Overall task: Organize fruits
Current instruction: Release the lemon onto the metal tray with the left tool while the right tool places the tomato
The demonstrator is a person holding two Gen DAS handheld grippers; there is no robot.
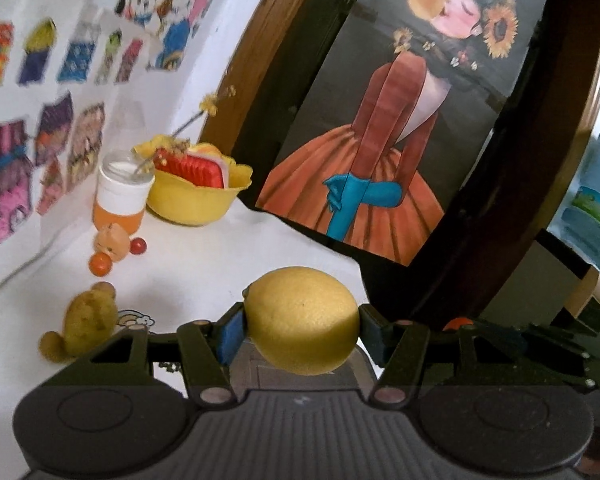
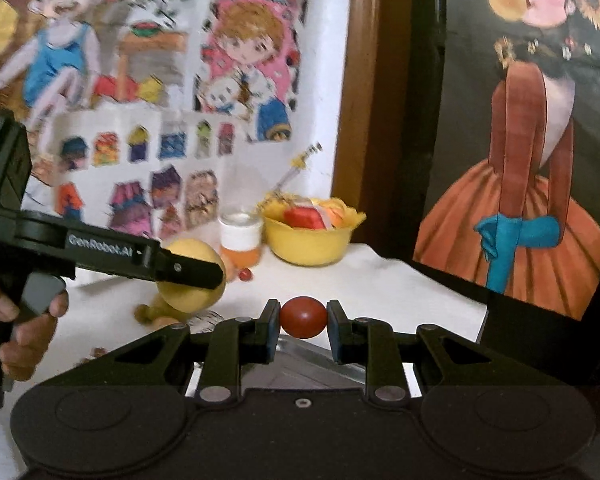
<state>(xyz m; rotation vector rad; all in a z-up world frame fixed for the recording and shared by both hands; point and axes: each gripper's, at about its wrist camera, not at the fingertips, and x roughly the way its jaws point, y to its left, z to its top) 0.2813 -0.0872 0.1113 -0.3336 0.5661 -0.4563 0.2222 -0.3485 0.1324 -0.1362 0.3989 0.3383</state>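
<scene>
A lemon (image 1: 302,322), judged firm, rounded and slippery-skinned, is clamped across its widest part between the jaws of the left gripper (image 1: 300,326), while a small, likely soft tomato (image 2: 303,317) is pinched centrally between the right gripper (image 2: 303,320) jaws.

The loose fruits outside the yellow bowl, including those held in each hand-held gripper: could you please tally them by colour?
Yellow: 1, the lemon in the left hand-held gripper
Red or orange-red: 3, the held tomato in the right hand-held gripper, plus two small tomatoes on the table
Peach-coloured: 1, the peach
Brownish-yellow: 1, the knobbly piece
Total: 6
</scene>
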